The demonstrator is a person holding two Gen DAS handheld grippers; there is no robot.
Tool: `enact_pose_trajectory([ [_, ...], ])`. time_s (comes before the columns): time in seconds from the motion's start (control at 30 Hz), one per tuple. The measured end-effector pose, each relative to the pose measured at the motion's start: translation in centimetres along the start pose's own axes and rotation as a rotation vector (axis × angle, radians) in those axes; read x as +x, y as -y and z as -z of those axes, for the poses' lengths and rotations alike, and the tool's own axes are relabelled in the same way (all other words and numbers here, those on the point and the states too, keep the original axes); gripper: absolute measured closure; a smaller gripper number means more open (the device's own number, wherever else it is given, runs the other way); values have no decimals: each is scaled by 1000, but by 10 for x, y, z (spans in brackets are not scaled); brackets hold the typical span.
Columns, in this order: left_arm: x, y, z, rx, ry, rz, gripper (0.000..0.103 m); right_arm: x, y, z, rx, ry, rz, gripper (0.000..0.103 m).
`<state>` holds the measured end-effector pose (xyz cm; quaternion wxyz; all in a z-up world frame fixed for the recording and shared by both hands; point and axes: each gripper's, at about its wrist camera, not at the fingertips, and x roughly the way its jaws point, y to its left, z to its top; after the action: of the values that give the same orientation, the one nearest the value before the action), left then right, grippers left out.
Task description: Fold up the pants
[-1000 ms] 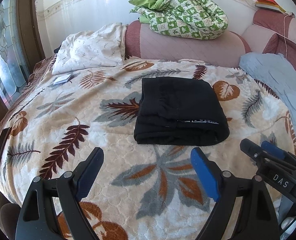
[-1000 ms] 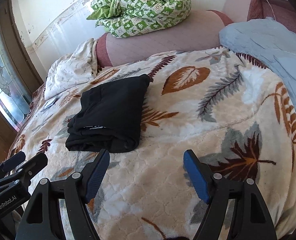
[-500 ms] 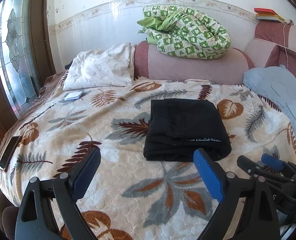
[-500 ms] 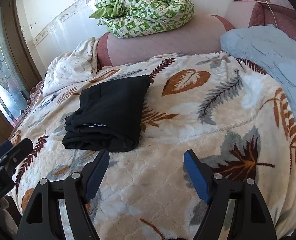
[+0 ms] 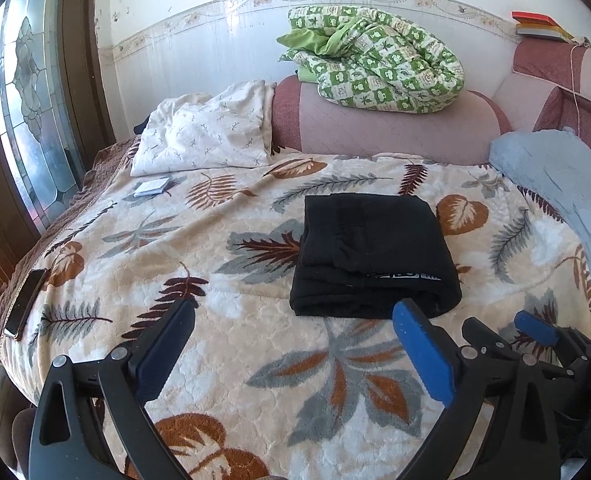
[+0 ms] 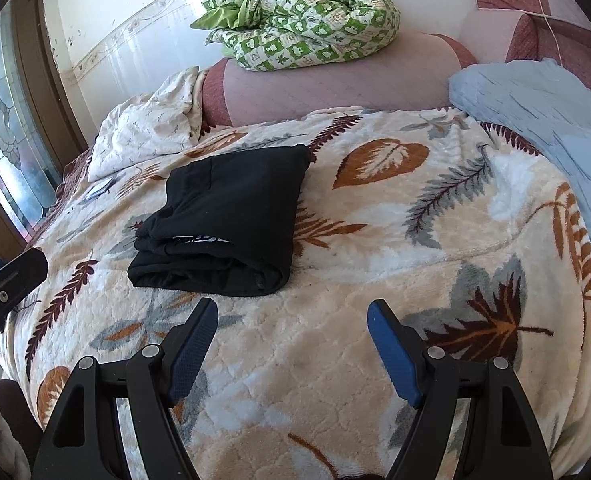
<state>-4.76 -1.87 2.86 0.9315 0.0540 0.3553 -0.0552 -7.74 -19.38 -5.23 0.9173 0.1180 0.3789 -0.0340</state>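
Black pants (image 5: 373, 256) are lying folded into a thick rectangle on the leaf-print blanket (image 5: 223, 356), about mid-bed, white lettering showing along the near fold. You are holding the left gripper (image 5: 295, 338) above the blanket just short of the pants' near edge, fingers spread wide apart, nothing between them. You are holding the right gripper (image 6: 293, 328) the same way, fingers wide apart and gripping nothing, with the pants (image 6: 225, 226) ahead and to its left, not touching. Right gripper's tips are showing at the lower right of the left wrist view, beside the left one. Green checked quilt (image 5: 375, 60) is sitting bundled on the pink headboard (image 5: 395, 128). White pillow (image 5: 205, 132) is leaning at the head of the bed, light blue bedding (image 6: 535, 120) is lying along the right side. Phone (image 5: 23, 304) is lying near the left edge of the bed, small white pack (image 5: 151, 188) near the pillow.
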Motion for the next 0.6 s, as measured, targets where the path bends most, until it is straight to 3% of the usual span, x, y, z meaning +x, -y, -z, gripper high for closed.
enact_pose_trajectory([
  [0.37,13,1,6,12,-67,10,4,6,2,2,2,-16,1,20],
  [0.6,28,3,12,9,-151,90,4,6,3,2,-4,-16,0,19],
])
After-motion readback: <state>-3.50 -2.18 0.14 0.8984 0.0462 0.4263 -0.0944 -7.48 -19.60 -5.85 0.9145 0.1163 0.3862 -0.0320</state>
